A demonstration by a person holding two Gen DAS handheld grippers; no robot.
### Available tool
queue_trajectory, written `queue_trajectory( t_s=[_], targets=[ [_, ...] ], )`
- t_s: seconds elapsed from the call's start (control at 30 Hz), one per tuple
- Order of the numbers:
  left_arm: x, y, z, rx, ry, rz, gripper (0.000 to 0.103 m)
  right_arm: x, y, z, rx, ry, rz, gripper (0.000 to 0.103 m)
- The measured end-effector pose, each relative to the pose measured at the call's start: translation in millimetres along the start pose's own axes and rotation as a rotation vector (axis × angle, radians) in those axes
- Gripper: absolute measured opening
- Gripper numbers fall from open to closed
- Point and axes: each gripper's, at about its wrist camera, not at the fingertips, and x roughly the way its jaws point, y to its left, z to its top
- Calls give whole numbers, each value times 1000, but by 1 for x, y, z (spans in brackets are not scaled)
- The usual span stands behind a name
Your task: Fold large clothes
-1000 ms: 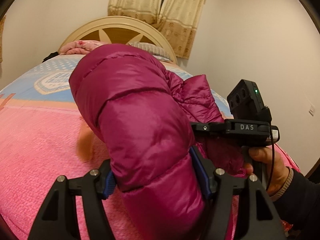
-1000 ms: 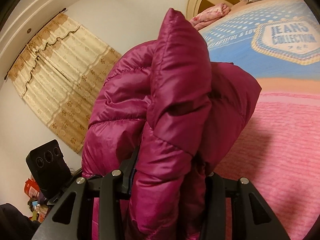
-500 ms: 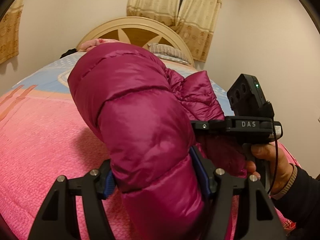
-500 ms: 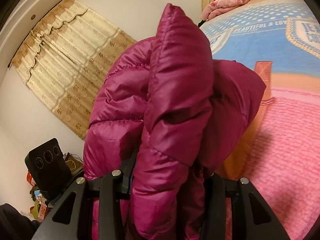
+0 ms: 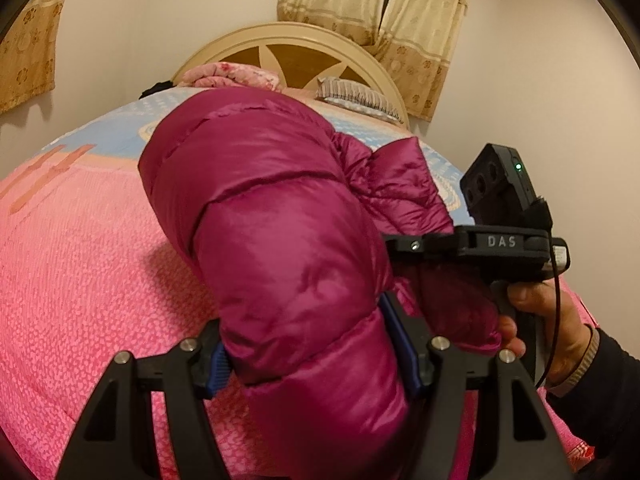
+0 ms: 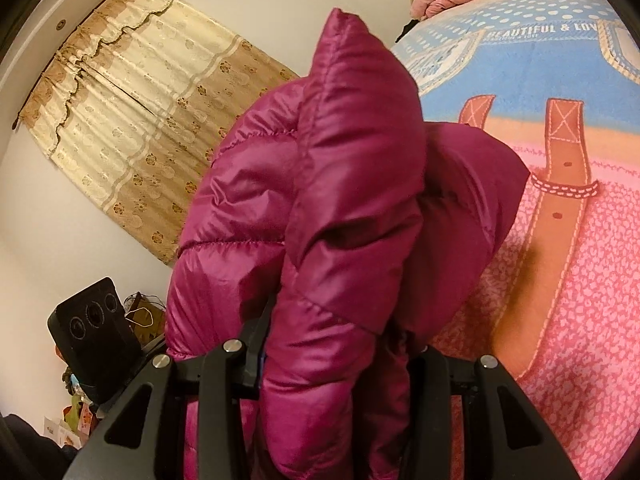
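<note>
Pink bedspread (image 5: 92, 280) lies below and ahead of both grippers. Magenta puffer jacket (image 5: 280, 240) hangs bunched above it, clamped by left gripper (image 5: 316, 344) and right gripper (image 6: 336, 356), side by side, equally near.

Pink-covered bed (image 5: 80, 280) – arched headboard (image 5: 288, 46), beige curtains (image 6: 132, 128).

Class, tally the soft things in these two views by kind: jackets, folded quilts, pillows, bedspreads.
Magenta puffer jacket: 1
Folded pink quilt: 1
Striped pillow: 1
Pink and blue bedspread: 1
Total: 4
</note>
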Motion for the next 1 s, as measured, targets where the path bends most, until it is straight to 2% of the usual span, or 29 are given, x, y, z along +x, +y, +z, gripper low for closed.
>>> queue_trajectory(
  t_s=[0.1, 0.23, 0.3, 0.67, 0.87, 1.0],
  targets=[
    [4, 11, -5, -27, 17, 24, 74, 2, -8, 1, 20, 0, -7, 42],
    [11, 23, -17, -41, 54, 95, 97, 3, -18, 1, 45, 3, -24, 42],
    [13, 26, -21, -36, 59, 139, 103, 5, -24, 1, 50, 7, -42, 42],
    [22, 34, -32, -83, 80, 99, 103, 14, -45, -3, 85, 24, -53, 48],
    [13, 26, -28, -37, 76, 148, 103, 9, -42, -6, 75, 15, -73, 52],
    [-8, 23, -23, -13, 48, 200, 103, -7, -34, -8, 55, -14, -135, 56]
  ],
)
